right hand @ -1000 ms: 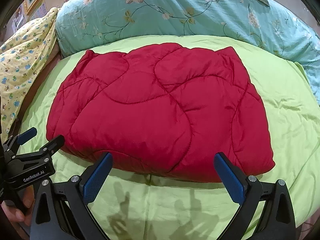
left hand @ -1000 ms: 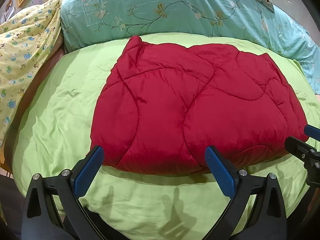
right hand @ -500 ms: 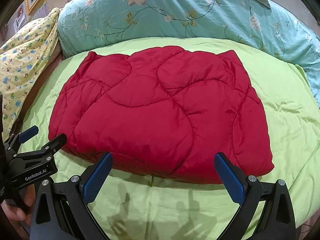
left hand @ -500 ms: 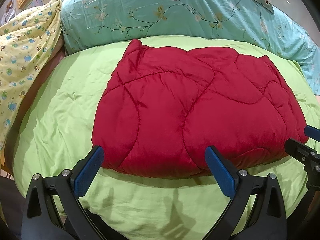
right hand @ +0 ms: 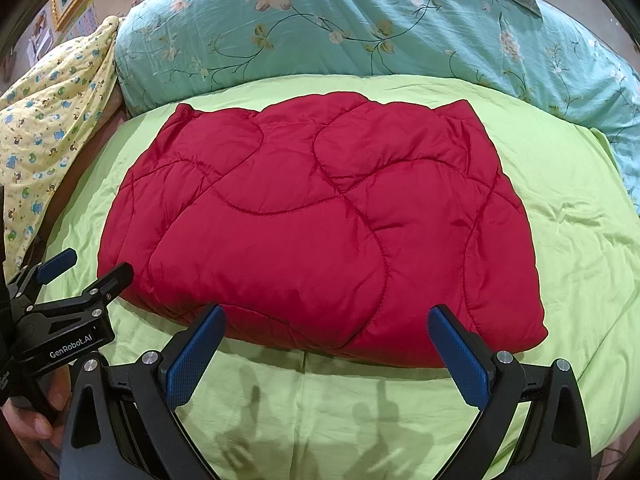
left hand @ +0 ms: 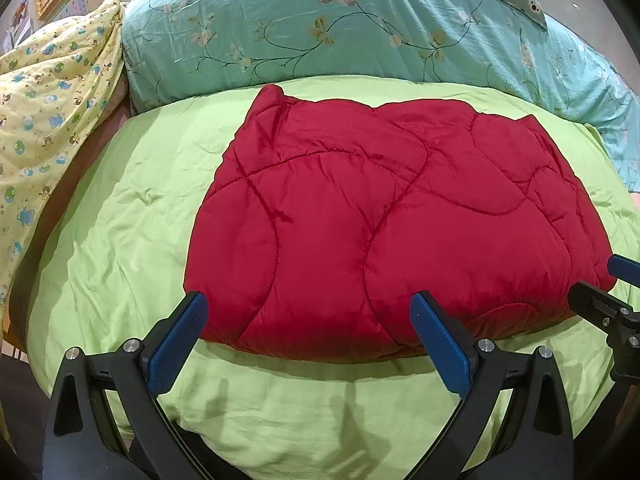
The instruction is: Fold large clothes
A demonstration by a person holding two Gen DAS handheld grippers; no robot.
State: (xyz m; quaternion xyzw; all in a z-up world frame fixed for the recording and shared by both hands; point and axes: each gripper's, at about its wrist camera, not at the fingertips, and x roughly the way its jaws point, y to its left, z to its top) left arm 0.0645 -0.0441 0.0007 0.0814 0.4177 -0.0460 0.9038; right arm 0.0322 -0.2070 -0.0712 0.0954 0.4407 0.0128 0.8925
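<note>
A red quilted garment [left hand: 384, 232] lies folded into a thick rectangle on the green bedspread [left hand: 120, 232]; it also shows in the right wrist view [right hand: 320, 224]. My left gripper [left hand: 308, 312] is open and empty, its blue fingertips just in front of the garment's near edge, toward its left end. My right gripper [right hand: 326, 324] is open and empty at the near edge, toward the right end. The right gripper shows at the right edge of the left wrist view [left hand: 608, 300]. The left gripper shows at the left of the right wrist view [right hand: 76, 276].
A teal floral duvet [left hand: 360, 28] is piled along the back of the bed. A yellow printed cloth [left hand: 44, 112] lies at the far left. The green bedspread [right hand: 580, 220] extends to the right of the garment. The bed's near edge drops off below the grippers.
Both grippers have drawn back slightly from the garment and stay open. The garment has not moved.
</note>
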